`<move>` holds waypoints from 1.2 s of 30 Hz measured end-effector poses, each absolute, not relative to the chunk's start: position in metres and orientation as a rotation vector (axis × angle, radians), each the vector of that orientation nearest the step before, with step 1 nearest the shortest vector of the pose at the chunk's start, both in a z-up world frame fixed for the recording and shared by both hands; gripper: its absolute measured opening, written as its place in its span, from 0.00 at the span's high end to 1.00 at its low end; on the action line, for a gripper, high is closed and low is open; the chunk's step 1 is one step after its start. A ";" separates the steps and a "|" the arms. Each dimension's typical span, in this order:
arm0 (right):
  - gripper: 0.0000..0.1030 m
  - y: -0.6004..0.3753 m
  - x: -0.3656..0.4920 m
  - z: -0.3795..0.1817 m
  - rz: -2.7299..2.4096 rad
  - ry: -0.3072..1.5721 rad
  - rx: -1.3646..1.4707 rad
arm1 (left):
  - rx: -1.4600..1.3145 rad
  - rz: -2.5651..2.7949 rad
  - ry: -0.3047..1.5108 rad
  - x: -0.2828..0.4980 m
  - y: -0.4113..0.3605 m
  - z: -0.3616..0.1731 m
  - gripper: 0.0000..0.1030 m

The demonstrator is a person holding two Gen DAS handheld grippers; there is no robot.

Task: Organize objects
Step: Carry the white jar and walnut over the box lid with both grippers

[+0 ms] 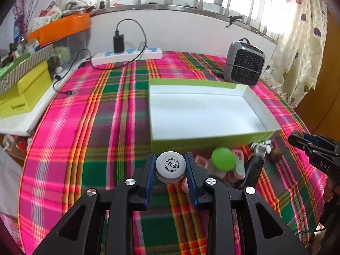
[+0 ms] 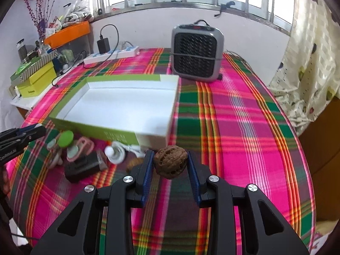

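My left gripper [image 1: 171,165] is shut on a small jar with a white printed lid [image 1: 171,165], held above the plaid cloth just in front of the open green-and-white box [image 1: 204,114]. My right gripper [image 2: 170,164] is shut on a brown walnut [image 2: 170,164], held to the right of the box's near corner [image 2: 153,137]. Loose items lie in front of the box: a green round-topped item [image 1: 223,159], pink clips [image 2: 81,146], a black block [image 2: 85,166], a white item [image 2: 114,154] and another walnut [image 1: 276,153]. The right gripper also shows at the left wrist view's right edge [image 1: 301,140].
A grey fan heater [image 2: 196,52] stands behind the box. A white power strip with a black charger [image 1: 127,55] lies at the table's back. Yellow and orange boxes [image 1: 25,93] crowd a shelf to the left. A curtain [image 2: 308,63] hangs at the right.
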State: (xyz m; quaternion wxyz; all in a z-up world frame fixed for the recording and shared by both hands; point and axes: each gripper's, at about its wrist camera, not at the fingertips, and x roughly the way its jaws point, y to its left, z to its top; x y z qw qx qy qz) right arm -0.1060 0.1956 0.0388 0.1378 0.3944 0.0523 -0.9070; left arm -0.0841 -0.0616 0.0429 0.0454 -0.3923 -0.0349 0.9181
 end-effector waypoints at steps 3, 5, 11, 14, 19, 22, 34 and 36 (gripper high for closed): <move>0.68 0.187 -0.113 0.045 -2.606 0.150 1.121 | -1.187 2.795 -0.110 -0.096 -0.059 0.047 0.75; 0.68 0.182 -0.117 0.047 -2.596 0.144 1.114 | -1.178 2.793 -0.108 -0.105 -0.057 0.050 0.75; 0.68 0.160 -0.139 0.052 -2.560 0.143 1.104 | -1.177 2.768 -0.130 -0.136 -0.052 0.053 0.75; 0.68 0.151 -0.151 0.052 -2.545 0.148 1.108 | -1.185 2.762 -0.120 -0.150 -0.050 0.051 0.75; 0.68 0.136 -0.174 0.046 -2.512 0.140 1.135 | -1.224 2.728 -0.100 -0.176 -0.044 0.043 0.75; 0.68 0.126 -0.190 0.040 -2.493 0.139 1.160 | -1.235 2.712 -0.081 -0.188 -0.039 0.039 0.75; 0.68 0.107 -0.229 0.020 -2.478 0.172 1.226 | -1.282 2.704 -0.048 -0.226 -0.032 0.026 0.75; 0.68 0.106 -0.232 0.018 -2.475 0.171 1.235 | -1.289 2.700 -0.044 -0.230 -0.031 0.024 0.75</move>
